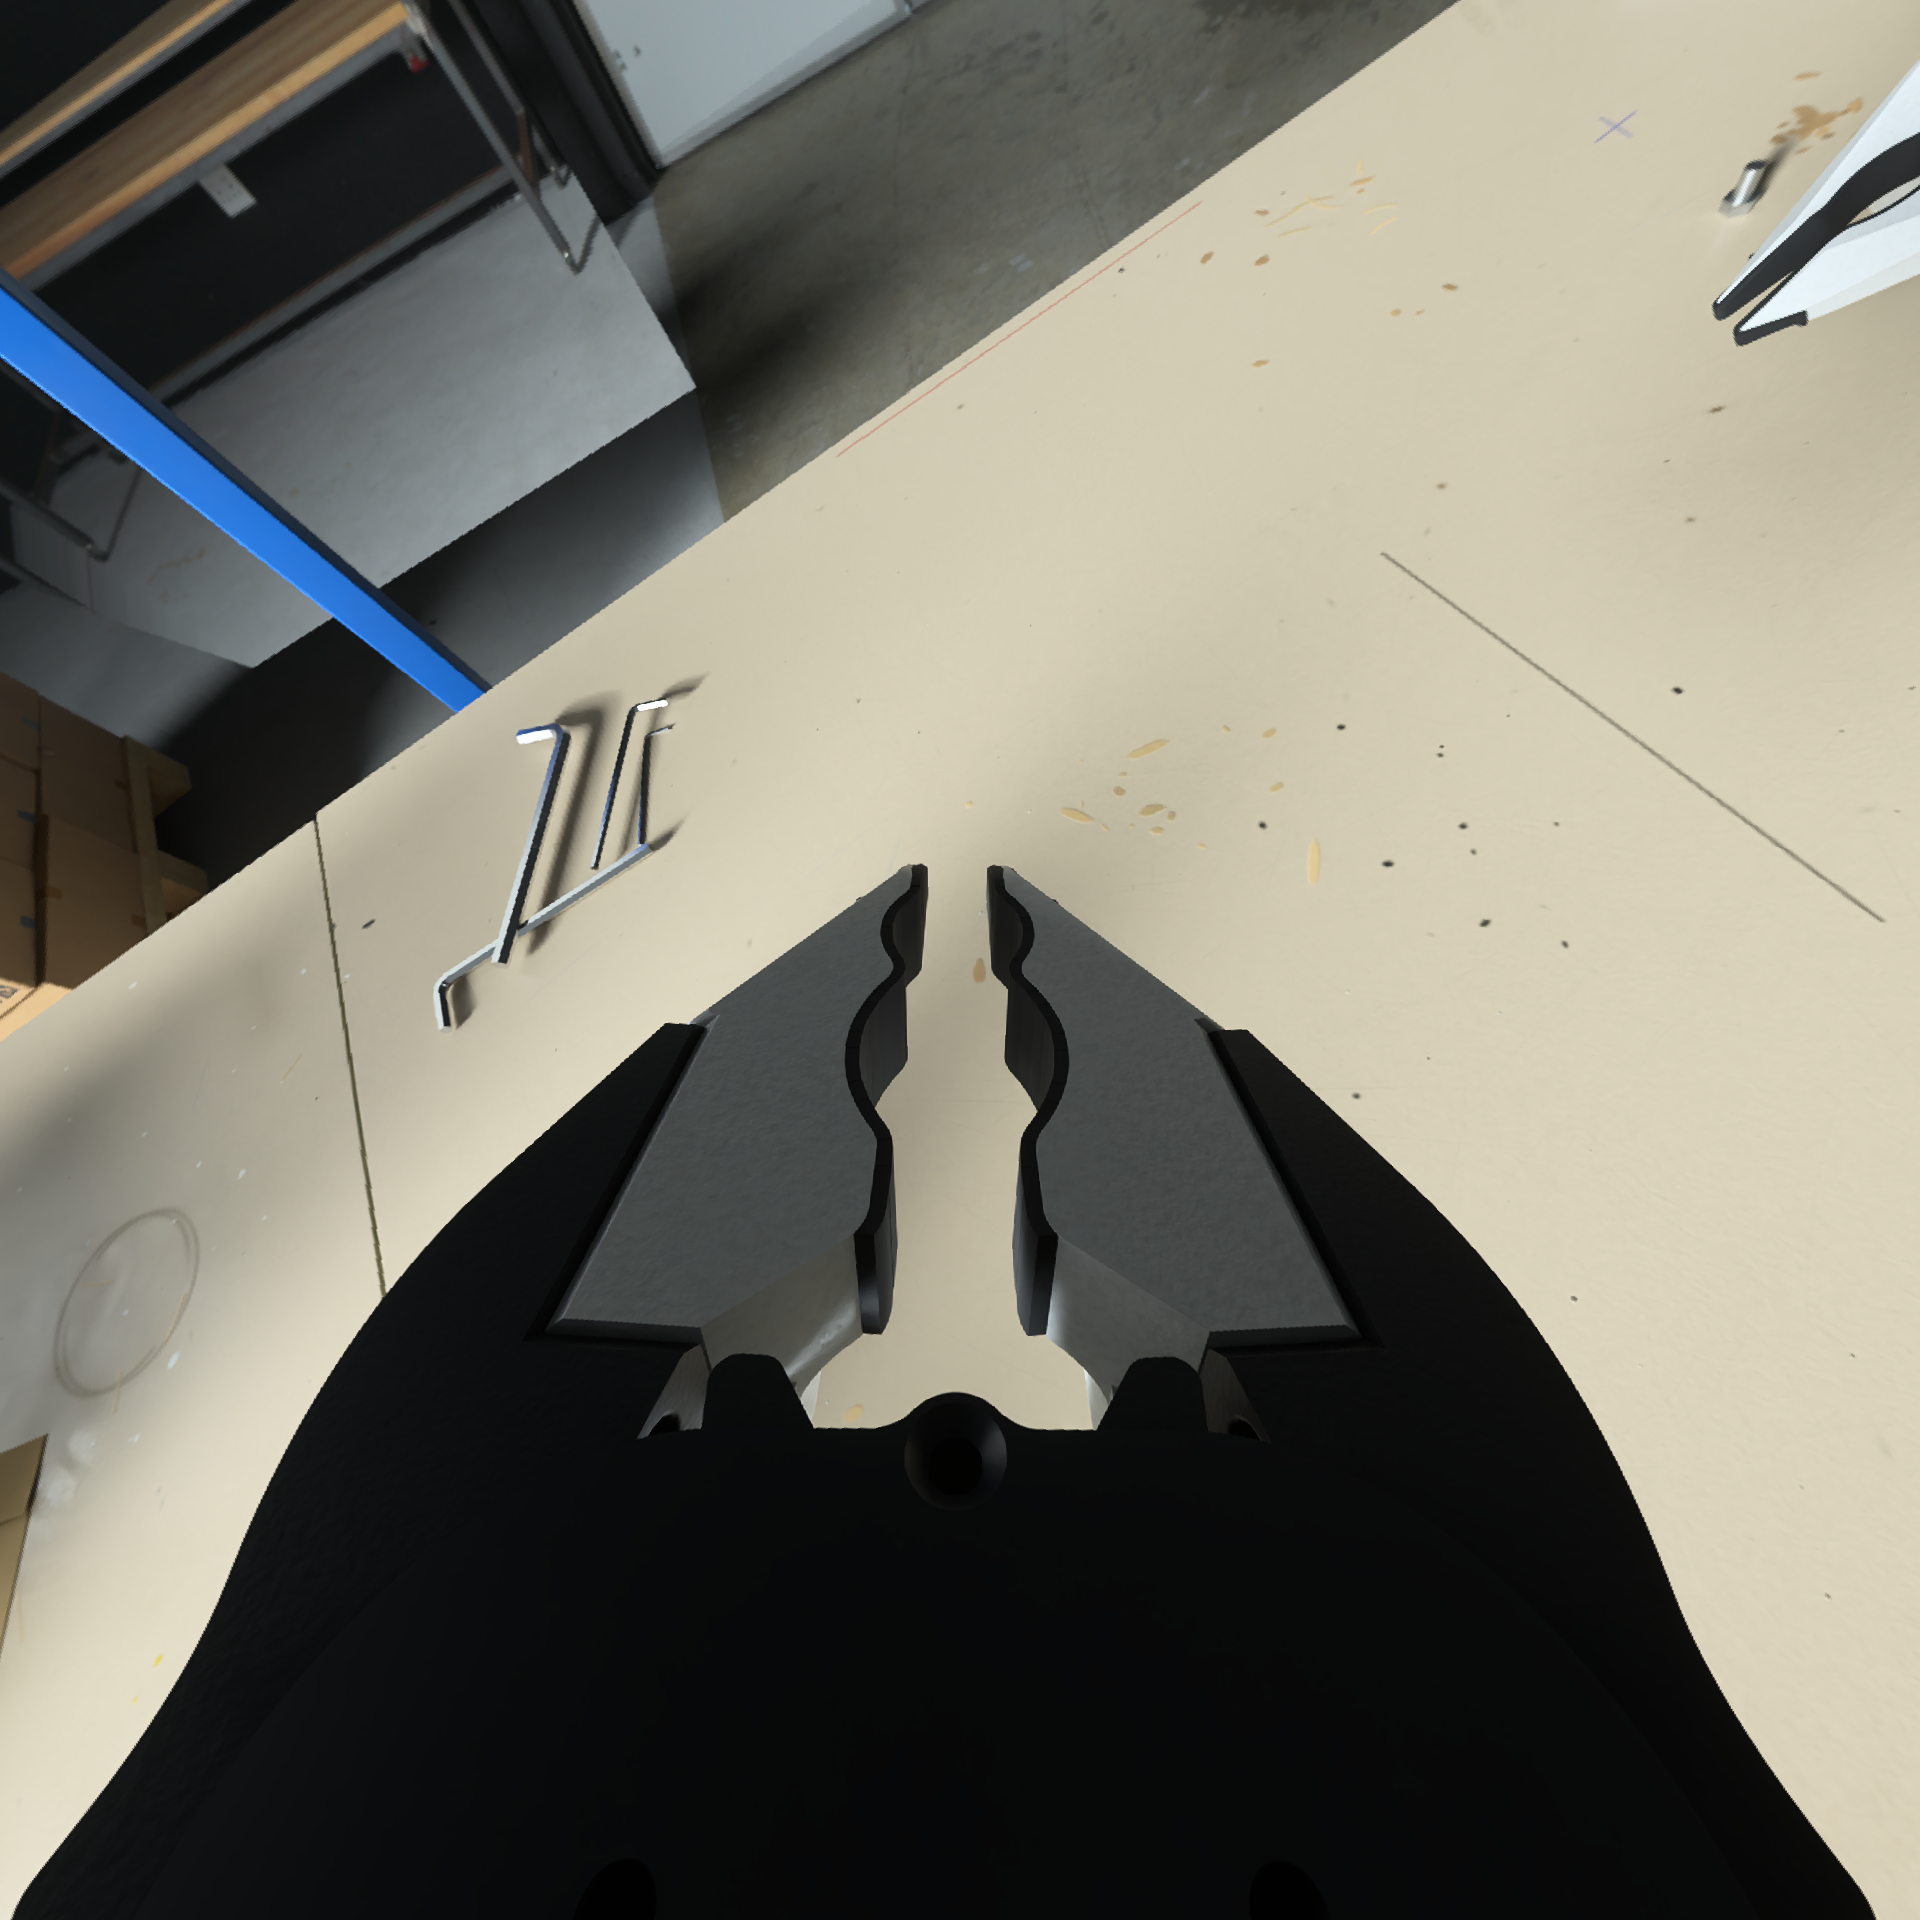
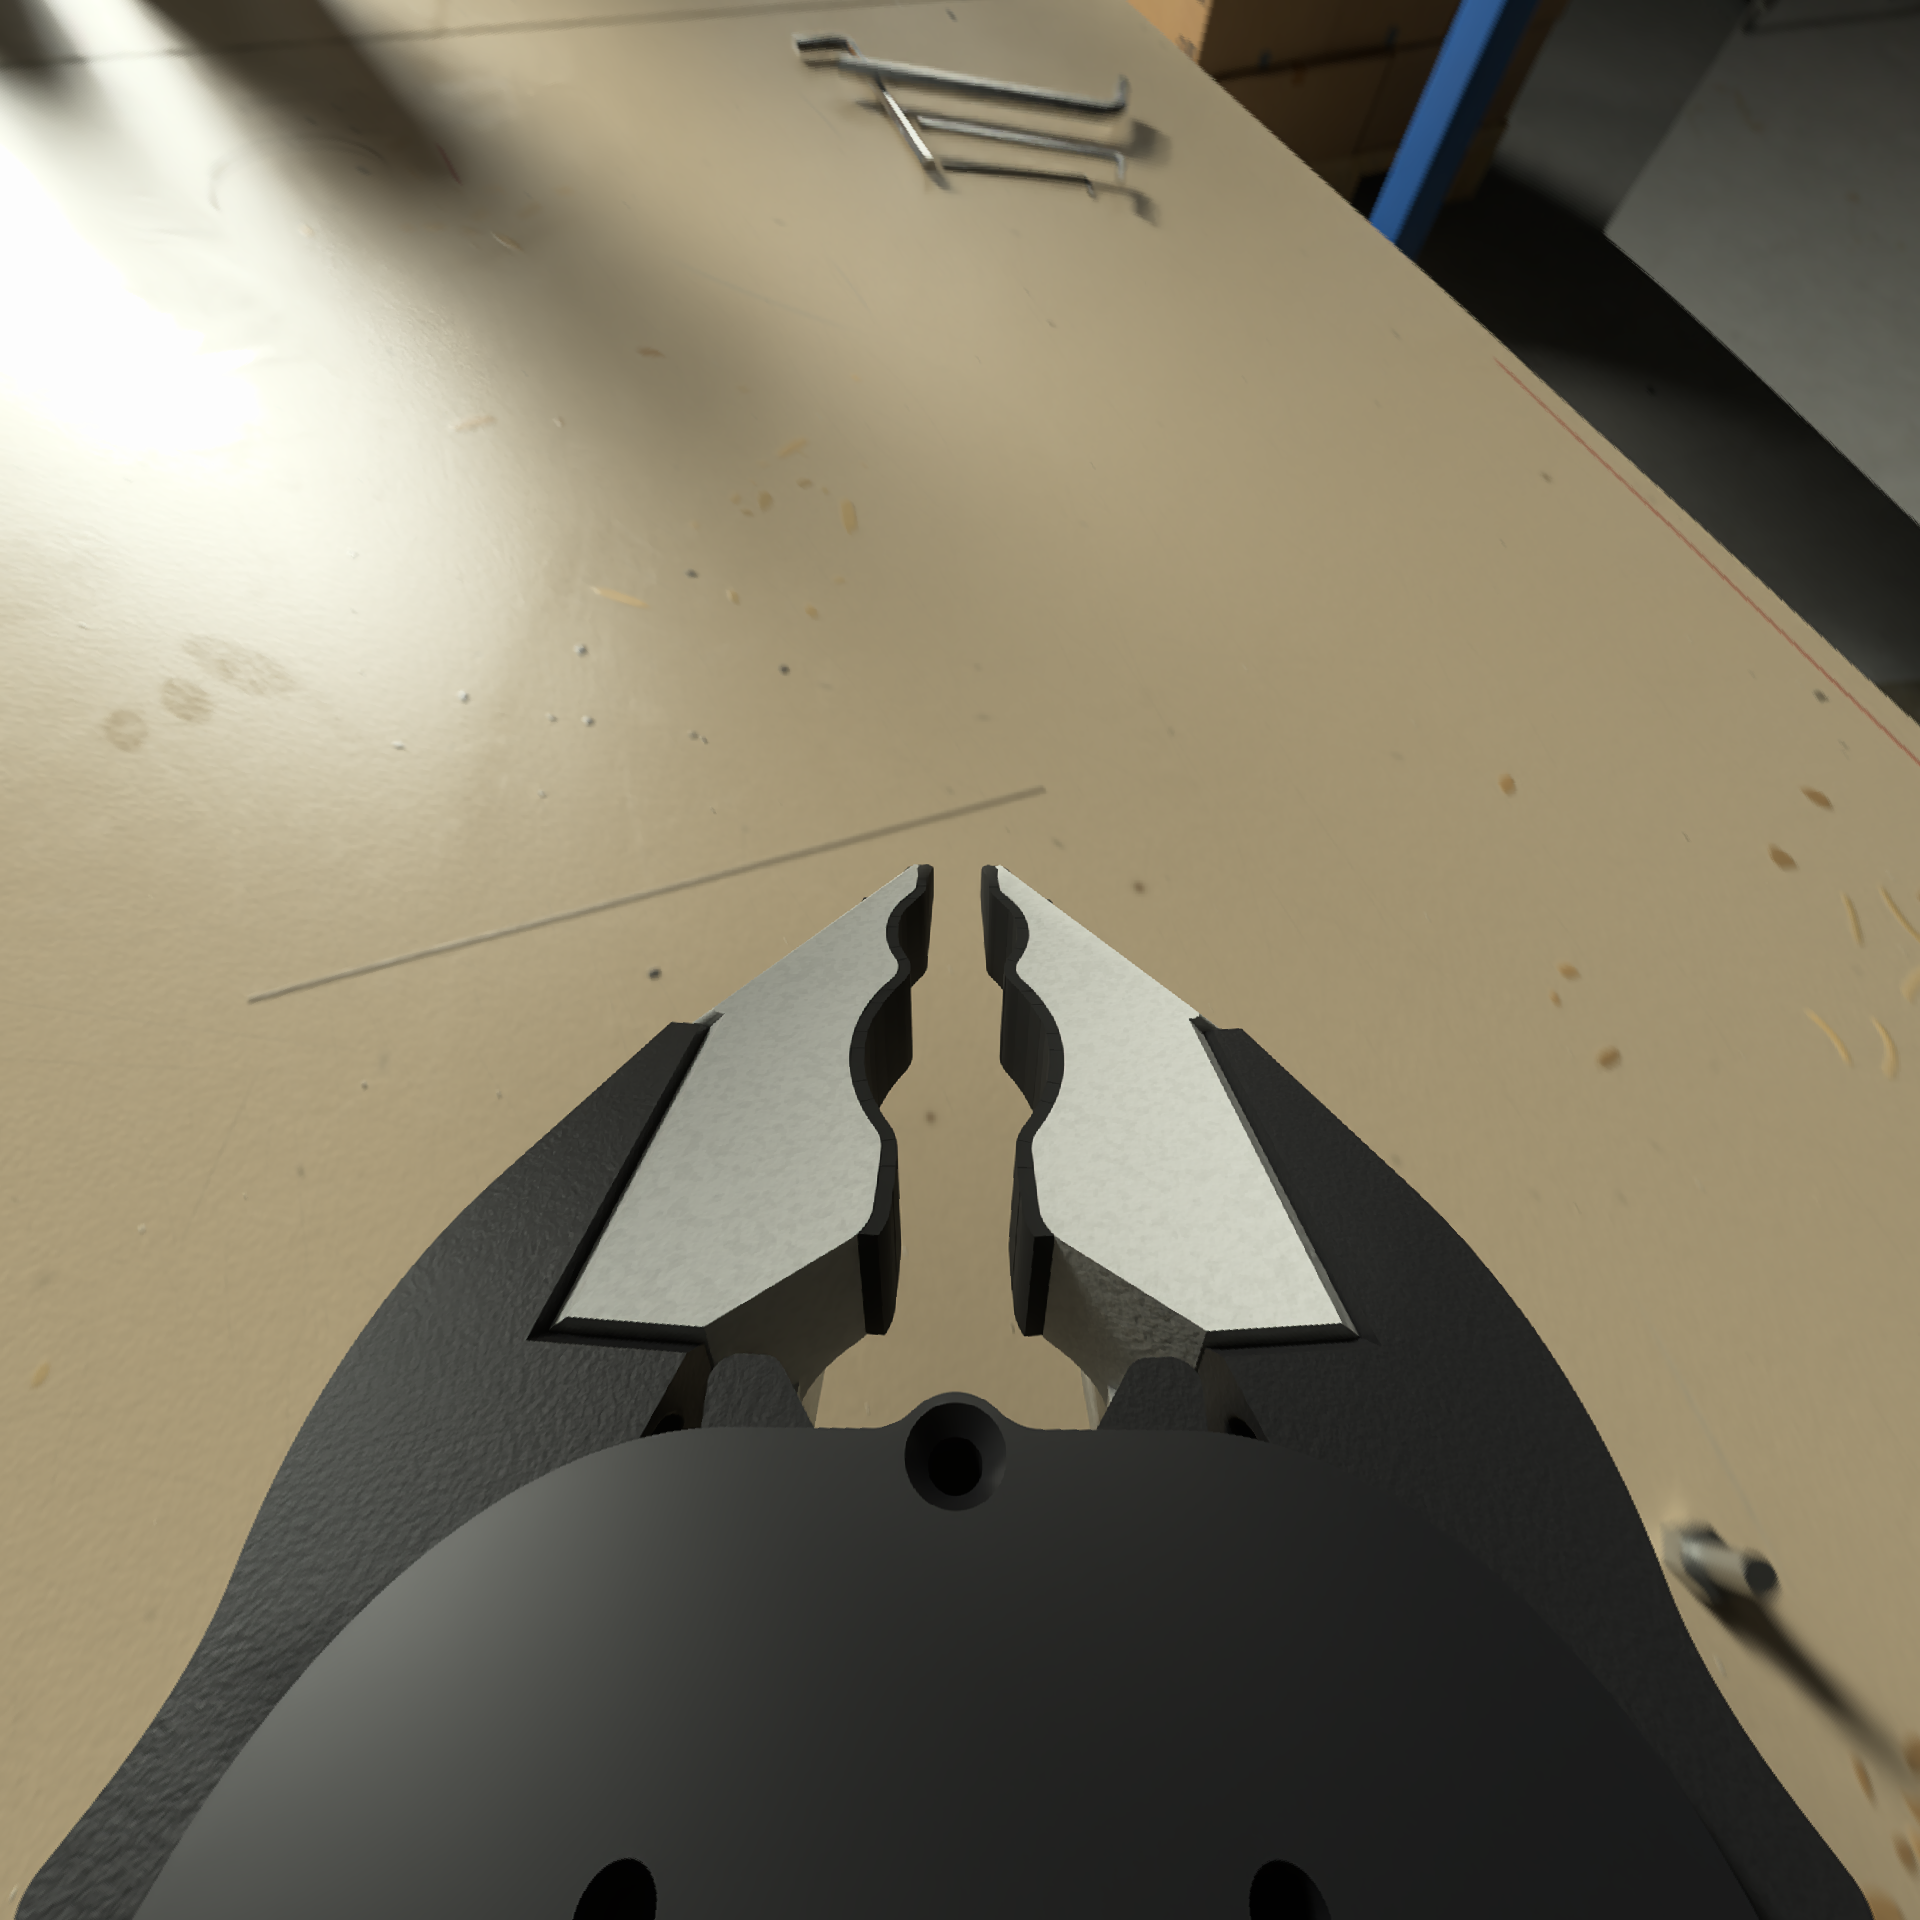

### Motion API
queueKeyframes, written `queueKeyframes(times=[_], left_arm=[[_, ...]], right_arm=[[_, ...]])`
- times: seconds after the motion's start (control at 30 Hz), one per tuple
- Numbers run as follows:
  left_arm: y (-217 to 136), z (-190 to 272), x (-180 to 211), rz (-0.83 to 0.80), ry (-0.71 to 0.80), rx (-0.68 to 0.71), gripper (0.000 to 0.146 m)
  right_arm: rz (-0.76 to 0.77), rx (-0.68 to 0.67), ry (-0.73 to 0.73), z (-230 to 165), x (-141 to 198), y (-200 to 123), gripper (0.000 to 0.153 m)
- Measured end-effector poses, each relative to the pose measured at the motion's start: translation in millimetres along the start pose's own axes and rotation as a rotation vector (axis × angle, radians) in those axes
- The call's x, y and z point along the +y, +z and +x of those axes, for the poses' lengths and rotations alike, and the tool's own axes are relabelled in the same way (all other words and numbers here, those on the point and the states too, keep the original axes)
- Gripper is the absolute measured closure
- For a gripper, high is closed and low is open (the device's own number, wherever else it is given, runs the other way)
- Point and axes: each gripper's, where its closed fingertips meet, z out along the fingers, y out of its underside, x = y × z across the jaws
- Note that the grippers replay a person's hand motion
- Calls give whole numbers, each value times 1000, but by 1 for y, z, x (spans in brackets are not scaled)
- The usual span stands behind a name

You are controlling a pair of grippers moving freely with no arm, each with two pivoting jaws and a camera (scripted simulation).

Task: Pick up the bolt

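Observation:
The bolt point(image 2: 1720, 1564) is a small grey metal piece lying on the beige tabletop point(image 2: 1247, 623). It is low on the right in the right wrist view, beside and behind my right gripper's point(image 2: 957, 883) white fingers. The left wrist view shows it far off at the upper right point(image 1: 1751, 187), just beyond the right gripper's tips point(image 1: 1740, 317). My left gripper point(image 1: 957, 883) has dark grey fingers and hovers over bare table, far from the bolt. Both grippers' jaws are nearly together with a narrow slit and hold nothing.
Several metal hex keys point(image 1: 561, 842) lie near the table's left edge; they also show at the top of the right wrist view point(image 2: 987, 114). Wood chips and pencil lines mark the tabletop. Beyond the edge are a blue beam point(image 1: 239, 499), cardboard boxes and the floor.

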Motion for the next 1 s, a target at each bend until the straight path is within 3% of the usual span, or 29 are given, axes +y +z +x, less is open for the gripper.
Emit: queueKeyframes(times=[0.13,0.33,0.43,0.67,0.77,1.0], left_arm=[[6,12,-8,47,12,55,135],[44,70,-30,148,62,252,136],[65,102,-36,176,76,365,137],[94,142,-34,176,94,507,137],[97,145,-33,181,80,526,137],[105,150,-23,166,50,558,137]], right_arm=[[-131,165,59,33,25,-34,140],[-274,498,337,117,67,-129,134],[-338,574,450,143,92,-151,136],[-481,450,407,162,132,-101,134],[-460,396,443,165,137,-81,132],[-533,346,308,177,153,-65,128]])
